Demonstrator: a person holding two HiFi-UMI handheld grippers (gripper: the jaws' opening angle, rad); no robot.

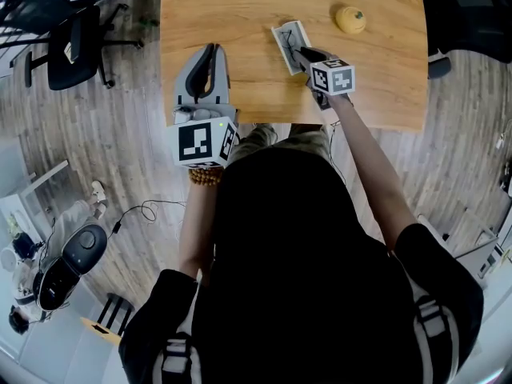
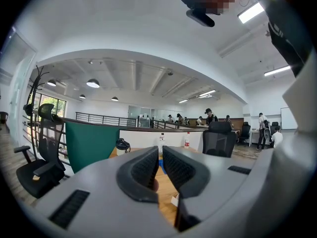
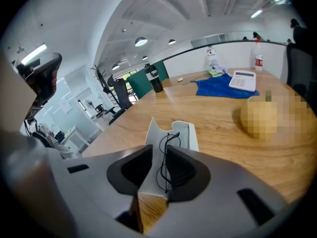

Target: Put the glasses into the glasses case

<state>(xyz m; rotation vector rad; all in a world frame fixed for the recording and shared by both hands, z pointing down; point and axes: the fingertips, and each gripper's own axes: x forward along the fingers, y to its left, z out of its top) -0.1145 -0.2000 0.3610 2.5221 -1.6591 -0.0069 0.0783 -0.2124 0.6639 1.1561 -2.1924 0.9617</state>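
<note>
A white glasses case [image 1: 290, 40] lies open on the wooden table [image 1: 240, 14]. Thin black wire glasses [image 3: 167, 155] rest inside the case [image 3: 187, 132]. My right gripper [image 1: 299, 52] tilts down over the case's near end. Its jaws [image 3: 159, 156] stand a little apart on either side of the glasses, which lie close to the right pad without being pinched. My left gripper [image 1: 210, 52] is held level over the table's near left edge, away from the case. Its jaws [image 2: 160, 155] are together with nothing between them.
A yellow round fruit [image 1: 350, 19] sits on the table to the right of the case. At the far edge lies a blue cloth [image 3: 220, 89] with a white device [image 3: 242, 80] on it. A black bottle [image 3: 154, 78] stands far left. A black office chair [image 1: 72, 46] stands on the floor at left.
</note>
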